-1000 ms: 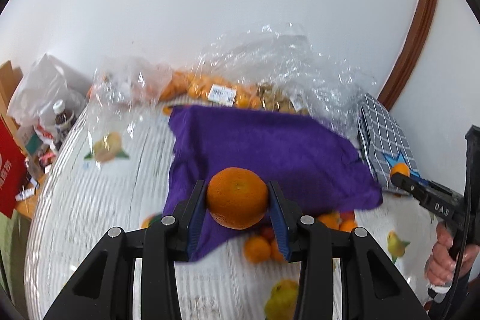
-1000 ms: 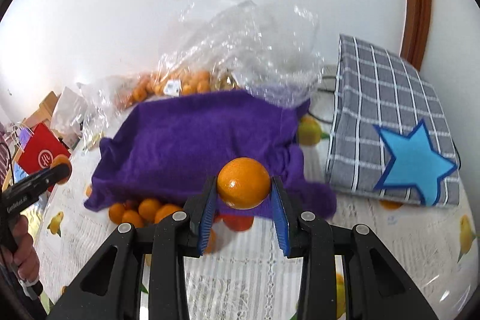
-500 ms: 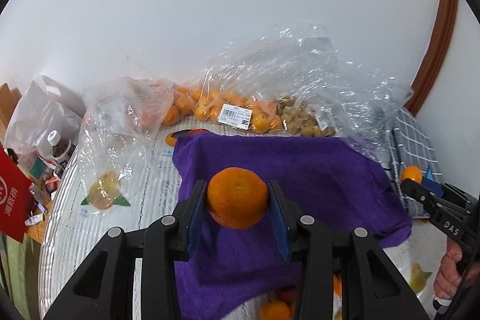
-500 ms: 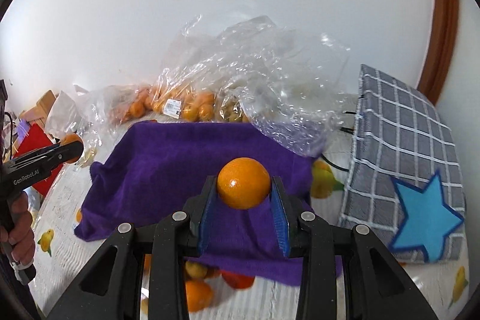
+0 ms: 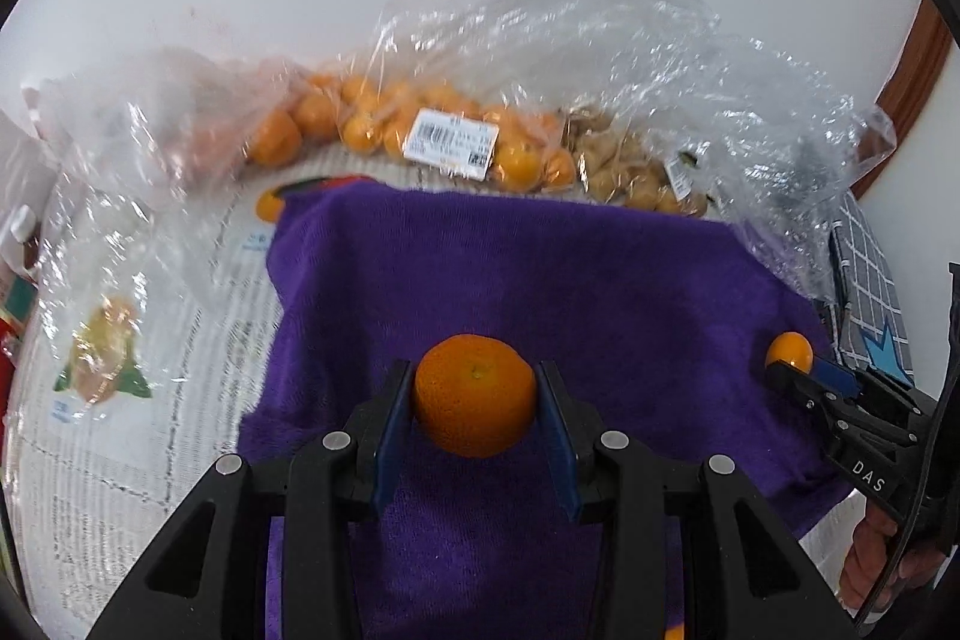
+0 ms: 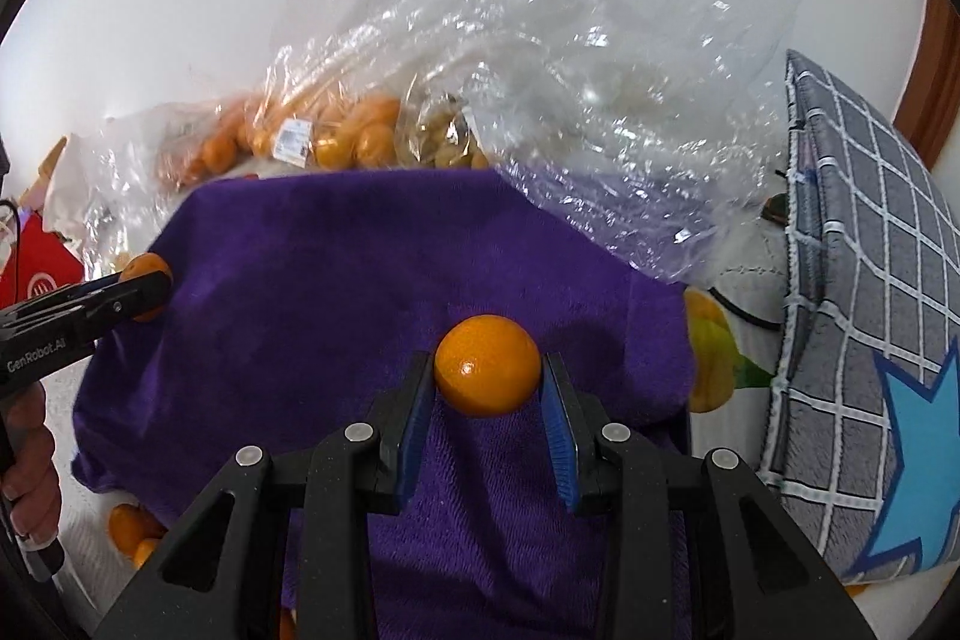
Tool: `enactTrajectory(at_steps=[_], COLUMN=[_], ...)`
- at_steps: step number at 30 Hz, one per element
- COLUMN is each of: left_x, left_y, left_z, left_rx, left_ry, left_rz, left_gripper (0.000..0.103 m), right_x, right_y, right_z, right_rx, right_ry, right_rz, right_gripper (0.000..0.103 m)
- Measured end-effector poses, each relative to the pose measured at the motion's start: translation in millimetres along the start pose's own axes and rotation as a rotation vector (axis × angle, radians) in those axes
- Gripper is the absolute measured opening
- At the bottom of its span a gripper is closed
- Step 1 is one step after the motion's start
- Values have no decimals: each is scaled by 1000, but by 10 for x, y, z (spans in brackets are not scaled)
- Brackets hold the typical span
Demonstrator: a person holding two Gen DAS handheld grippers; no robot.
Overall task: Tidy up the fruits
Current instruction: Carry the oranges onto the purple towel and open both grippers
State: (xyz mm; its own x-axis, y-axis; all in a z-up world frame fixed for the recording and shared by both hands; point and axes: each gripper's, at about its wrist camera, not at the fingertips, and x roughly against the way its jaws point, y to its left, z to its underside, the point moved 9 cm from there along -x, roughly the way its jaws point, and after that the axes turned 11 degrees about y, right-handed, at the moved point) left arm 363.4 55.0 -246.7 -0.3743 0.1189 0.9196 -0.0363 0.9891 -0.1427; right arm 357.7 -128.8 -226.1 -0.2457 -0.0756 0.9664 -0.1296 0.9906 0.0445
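My left gripper [image 5: 474, 394] is shut on a dimpled mandarin [image 5: 475, 400] and holds it over the purple towel [image 5: 540, 280]. My right gripper [image 6: 487, 382] is shut on a smooth orange [image 6: 487, 370] over the same towel [image 6: 336, 280]. The right gripper also shows at the right edge of the left wrist view [image 5: 798, 370], and the left gripper at the left edge of the right wrist view [image 6: 144, 286]. Loose oranges [image 6: 129, 529] lie at the towel's near left corner.
Clear plastic bags [image 5: 600, 58] of oranges [image 5: 372, 124] and brown fruit [image 5: 630, 166] lie behind the towel against the white wall. A grey checked cushion with a blue star [image 6: 870, 340] lies to the right. A red box [image 6: 42, 268] stands at the far left.
Both grippers have moved forward over the purple towel towards the bags, each still holding its fruit. The loose oranges at the towel's near edge have slid mostly out of view.
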Motion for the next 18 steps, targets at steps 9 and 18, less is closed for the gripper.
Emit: enactTrajectory(at_steps=[9, 18], left_x=[-102, -181], left_y=[-23, -141], left_z=[33, 112], left_rx=[-29, -62], left_ry=[29, 47], left_rz=[-22, -8], left_gripper=[38, 38], right_x=[-204, -195], right_y=[10, -9], right_z=[41, 61], right_rx=[16, 6], right_ry=[35, 12], right_rz=[8, 1], right_gripper=[35, 36])
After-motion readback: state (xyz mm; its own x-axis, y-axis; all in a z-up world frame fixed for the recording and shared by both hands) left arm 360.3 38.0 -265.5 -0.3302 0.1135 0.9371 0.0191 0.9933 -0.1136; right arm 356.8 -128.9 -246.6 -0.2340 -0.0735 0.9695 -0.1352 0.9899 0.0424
